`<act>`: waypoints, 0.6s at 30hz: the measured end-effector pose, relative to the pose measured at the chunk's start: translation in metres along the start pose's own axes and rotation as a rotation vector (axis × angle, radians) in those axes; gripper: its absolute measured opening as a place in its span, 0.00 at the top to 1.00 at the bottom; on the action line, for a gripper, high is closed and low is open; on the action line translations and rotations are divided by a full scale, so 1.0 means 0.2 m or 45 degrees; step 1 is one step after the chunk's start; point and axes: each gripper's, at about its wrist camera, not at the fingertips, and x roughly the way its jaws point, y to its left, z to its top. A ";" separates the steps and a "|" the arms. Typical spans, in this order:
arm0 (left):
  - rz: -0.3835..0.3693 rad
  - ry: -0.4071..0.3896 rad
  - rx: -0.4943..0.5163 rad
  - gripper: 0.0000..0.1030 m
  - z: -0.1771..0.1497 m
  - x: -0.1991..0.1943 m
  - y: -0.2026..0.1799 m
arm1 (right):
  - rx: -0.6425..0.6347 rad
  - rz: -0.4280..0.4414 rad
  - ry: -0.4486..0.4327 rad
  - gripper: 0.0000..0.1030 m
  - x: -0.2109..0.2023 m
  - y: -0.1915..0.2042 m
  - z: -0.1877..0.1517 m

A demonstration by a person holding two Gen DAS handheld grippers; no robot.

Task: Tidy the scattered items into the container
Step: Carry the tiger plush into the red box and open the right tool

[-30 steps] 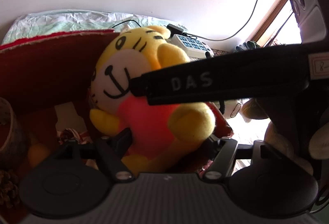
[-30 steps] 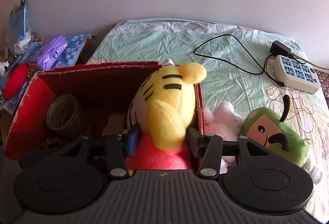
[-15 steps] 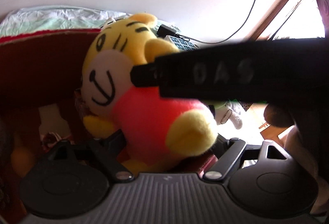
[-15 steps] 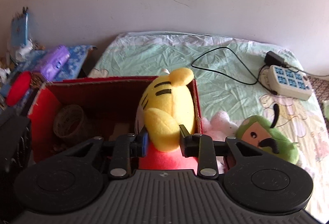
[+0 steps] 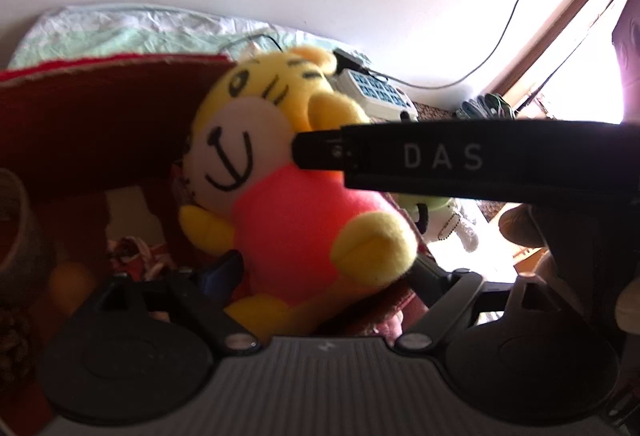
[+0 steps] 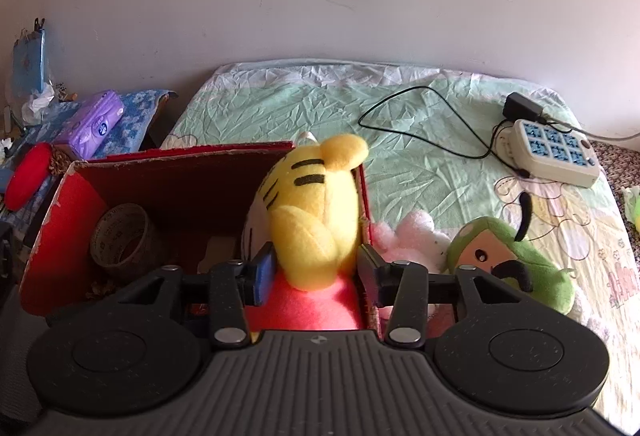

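A yellow tiger plush in a pink shirt stands upright at the right end of the red cardboard box. My left gripper straddles its body from the front. The jaws are opening and the pads stand beside the plush without squeezing it. In the right wrist view the tiger plush shows its back against the red box wall. My right gripper flanks its arm, jaws opening, pads not denting it. One right finger crosses the left wrist view to the tiger's cheek.
A tape roll and small bits lie inside the box. On the bed sheet right of the box lie a pink-white plush and a green plush. Farther back are a power strip and a black cable. A purple tissue pack sits far left.
The right jaws pinched narrow on the tiger's arm half a second ago and have widened again. The left jaws have spread wider around its body. The tiger stays in the box.
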 end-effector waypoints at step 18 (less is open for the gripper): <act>0.502 0.043 0.134 0.15 0.02 -0.22 -0.29 | 0.118 0.032 -0.131 0.39 -0.19 -0.19 -0.11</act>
